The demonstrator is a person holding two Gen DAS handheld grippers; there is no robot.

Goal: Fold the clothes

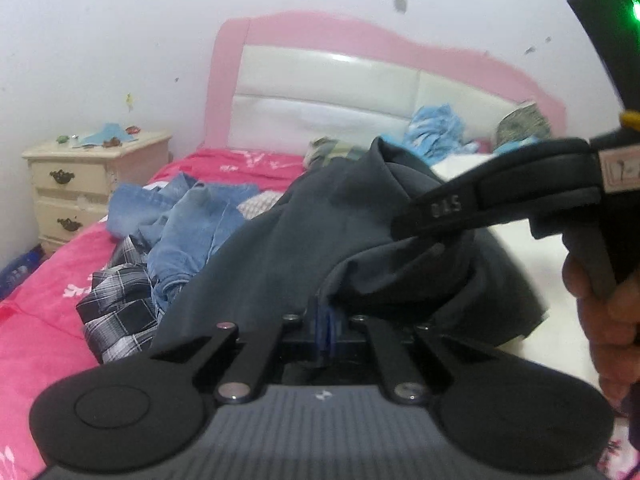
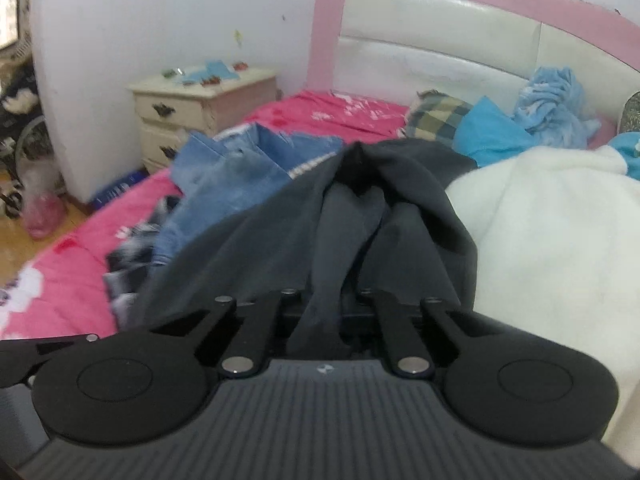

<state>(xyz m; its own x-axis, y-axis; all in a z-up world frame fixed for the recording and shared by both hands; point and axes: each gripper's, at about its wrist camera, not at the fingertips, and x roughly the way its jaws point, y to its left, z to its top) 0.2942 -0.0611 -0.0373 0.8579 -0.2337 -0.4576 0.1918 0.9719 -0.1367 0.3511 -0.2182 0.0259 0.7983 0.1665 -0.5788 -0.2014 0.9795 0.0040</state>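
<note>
Pinching dark grey garment [image 1: 320, 240] with your left gripper [image 1: 326, 320]: jaws closed on fold right at tips. Your right gripper [image 1: 404, 226] also clamps same garment [image 2: 360, 220], bunched fabric trapped between its closed jaws [image 2: 320, 312]. Cloth rises ahead of both, tented. Left of fingers: blue jeans [image 1: 188, 216], plaid shirt [image 1: 116, 308]. Right: white blanket [image 2: 552, 240]. Beneath: pink bedspread [image 1: 40, 300]. Far ahead: headboard [image 1: 340, 92]; far left: nightstand [image 1: 96, 172].

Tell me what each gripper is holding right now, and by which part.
Both are shut on the dark grey garment. The left gripper pinches a bunched edge. The right gripper clamps a gathered fold; which part of the garment cannot be told.
</note>
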